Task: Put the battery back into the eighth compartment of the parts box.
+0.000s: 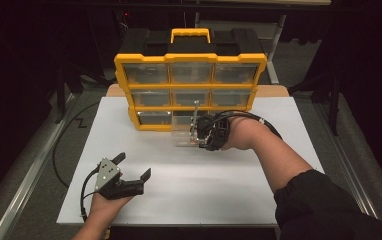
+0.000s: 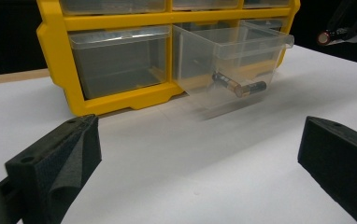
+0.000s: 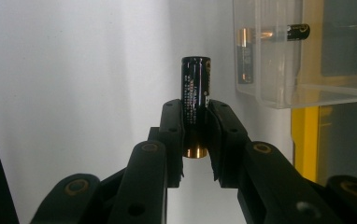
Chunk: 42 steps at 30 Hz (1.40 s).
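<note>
The right gripper [image 3: 196, 133] has its fingers [image 3: 173, 135] clamped on a battery [image 3: 195, 88], gripping it across the lower half of the barrel so the dark end sticks out past the fingertips and the brass-coloured end shows behind them. In the high view this gripper [image 1: 205, 136] sits near the far edge of the surface [image 1: 189, 195], right at the pulled-out clear drawer [image 1: 183, 131] in the bottom row of the yellow organiser [image 1: 189, 59]. One more battery [image 2: 239, 86] already lies in that drawer [image 2: 232, 60].

The battery is likely small, rigid and fairly dense, with a smooth round sleeve that can roll or slip. A hold across the middle of the barrel seems the safest. Dropped into the thin plastic drawer it will probably roll.

The left gripper [image 1: 132, 172] rests near the surface's near left corner, fingers [image 2: 57, 158] wide apart and holding nothing.
</note>
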Tool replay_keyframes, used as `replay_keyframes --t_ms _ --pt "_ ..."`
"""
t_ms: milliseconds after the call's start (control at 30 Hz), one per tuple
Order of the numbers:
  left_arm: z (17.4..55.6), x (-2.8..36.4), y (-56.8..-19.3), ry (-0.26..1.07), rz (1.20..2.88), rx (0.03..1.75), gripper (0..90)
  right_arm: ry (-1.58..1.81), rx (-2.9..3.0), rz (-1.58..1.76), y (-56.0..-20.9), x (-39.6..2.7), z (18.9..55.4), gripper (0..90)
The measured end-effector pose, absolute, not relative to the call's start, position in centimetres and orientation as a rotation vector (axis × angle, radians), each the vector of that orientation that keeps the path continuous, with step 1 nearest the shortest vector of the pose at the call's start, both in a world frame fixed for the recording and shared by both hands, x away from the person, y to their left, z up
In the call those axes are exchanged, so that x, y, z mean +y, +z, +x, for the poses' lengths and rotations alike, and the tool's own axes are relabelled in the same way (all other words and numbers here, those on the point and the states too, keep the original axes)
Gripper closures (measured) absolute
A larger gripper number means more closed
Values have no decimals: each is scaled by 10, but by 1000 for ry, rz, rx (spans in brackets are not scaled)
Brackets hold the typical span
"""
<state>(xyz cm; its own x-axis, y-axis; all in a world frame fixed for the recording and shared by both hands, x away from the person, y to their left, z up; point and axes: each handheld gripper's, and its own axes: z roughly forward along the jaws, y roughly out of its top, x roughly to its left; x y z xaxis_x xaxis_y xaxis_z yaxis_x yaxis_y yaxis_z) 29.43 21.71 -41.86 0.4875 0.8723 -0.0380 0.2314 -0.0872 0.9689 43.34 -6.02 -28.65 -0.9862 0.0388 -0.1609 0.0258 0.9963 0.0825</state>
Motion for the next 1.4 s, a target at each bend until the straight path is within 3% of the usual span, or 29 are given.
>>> replay_keyframes --t_ms 1400 --pt "293 220 -418 710 1594 979 4 102 2918 62 -258 -39 470 786"
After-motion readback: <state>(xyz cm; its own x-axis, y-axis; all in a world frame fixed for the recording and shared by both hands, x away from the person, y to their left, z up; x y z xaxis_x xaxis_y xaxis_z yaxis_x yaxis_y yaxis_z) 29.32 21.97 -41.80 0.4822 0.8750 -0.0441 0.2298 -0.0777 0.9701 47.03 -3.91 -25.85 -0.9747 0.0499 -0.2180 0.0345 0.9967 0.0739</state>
